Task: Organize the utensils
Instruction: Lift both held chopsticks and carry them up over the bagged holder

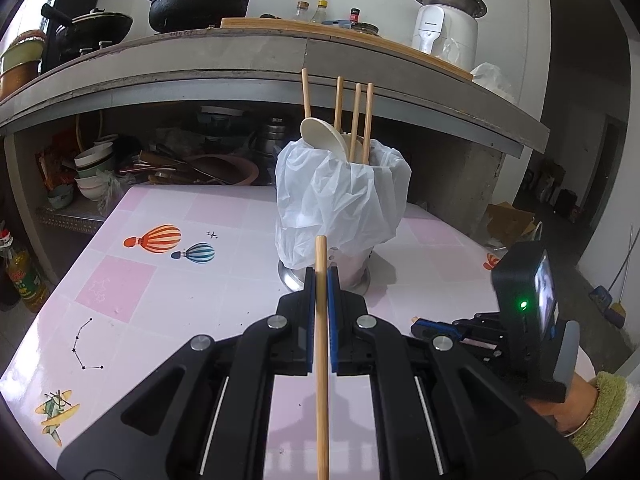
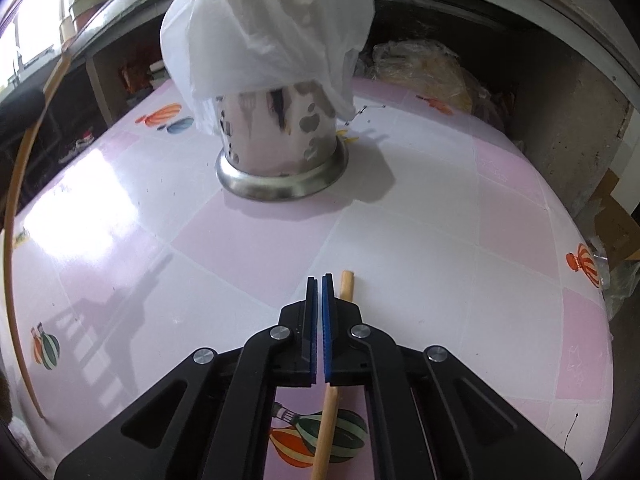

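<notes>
My left gripper [image 1: 321,280] is shut on a wooden chopstick [image 1: 321,360] that stands upright between its blue pads. Just beyond it stands a steel utensil holder [image 1: 340,200] lined with a white plastic bag, holding several chopsticks and a white spoon [image 1: 320,136]. My right gripper [image 2: 320,280] is shut, its pads together with nothing between them. A second chopstick [image 2: 346,284] lies on the table [image 2: 440,220] right beside and under its right finger. The holder [image 2: 280,140] stands a little further up the table. In the left wrist view the right gripper [image 1: 424,325] is low over the table at the right.
The pink and white table [image 1: 160,292] has balloon prints. Behind it a concrete counter [image 1: 240,56] carries pots and a white appliance [image 1: 444,32], with bowls [image 1: 92,168] and clutter on the shelf below. A cardboard box [image 1: 508,224] sits on the floor at right.
</notes>
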Available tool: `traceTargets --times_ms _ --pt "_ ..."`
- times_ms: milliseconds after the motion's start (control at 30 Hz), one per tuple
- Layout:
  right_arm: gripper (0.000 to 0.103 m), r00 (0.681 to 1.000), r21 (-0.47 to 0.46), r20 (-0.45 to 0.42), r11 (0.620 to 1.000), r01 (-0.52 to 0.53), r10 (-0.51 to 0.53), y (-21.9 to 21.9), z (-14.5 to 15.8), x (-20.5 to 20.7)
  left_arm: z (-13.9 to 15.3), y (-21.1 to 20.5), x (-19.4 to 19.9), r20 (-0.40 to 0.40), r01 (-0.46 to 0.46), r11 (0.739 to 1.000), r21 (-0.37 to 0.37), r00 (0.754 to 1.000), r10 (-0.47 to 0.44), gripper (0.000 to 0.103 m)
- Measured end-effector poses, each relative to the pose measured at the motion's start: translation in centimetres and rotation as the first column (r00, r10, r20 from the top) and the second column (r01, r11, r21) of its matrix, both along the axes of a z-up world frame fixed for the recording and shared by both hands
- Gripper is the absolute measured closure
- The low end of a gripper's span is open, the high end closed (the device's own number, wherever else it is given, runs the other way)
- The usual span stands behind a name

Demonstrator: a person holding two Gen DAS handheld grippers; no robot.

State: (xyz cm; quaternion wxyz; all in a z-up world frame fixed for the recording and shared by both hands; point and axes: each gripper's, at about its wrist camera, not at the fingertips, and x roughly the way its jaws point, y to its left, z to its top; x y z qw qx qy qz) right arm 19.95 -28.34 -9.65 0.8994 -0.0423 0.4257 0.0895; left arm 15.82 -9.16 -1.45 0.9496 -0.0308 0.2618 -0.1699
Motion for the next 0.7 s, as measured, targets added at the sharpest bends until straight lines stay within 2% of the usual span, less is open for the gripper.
traceTargets --times_ms 267,433,700 --pt "0.101 1.000 0.033 0.004 0.999 -0.007 0.007 -0.5 1.0 -0.5 0.0 0.0 -0.1 0.001 0.000 1.000 0.000 1.000 0.000 0.098" --pt "0.085 1.000 -0.005 0.007 1.000 0.003 -0.003 -0.6 0.9 -0.3 0.1 0.0 -0.1 -0.003 -0.002 1.000 -0.003 1.000 0.002 0.098" --pt "0.084 0.998 -0.032 -0.057 0.999 -0.004 0.002 -0.4 -0.3 0.5 -0.1 0.2 0.2 -0.011 -0.008 1.000 -0.012 1.000 0.007 0.098"
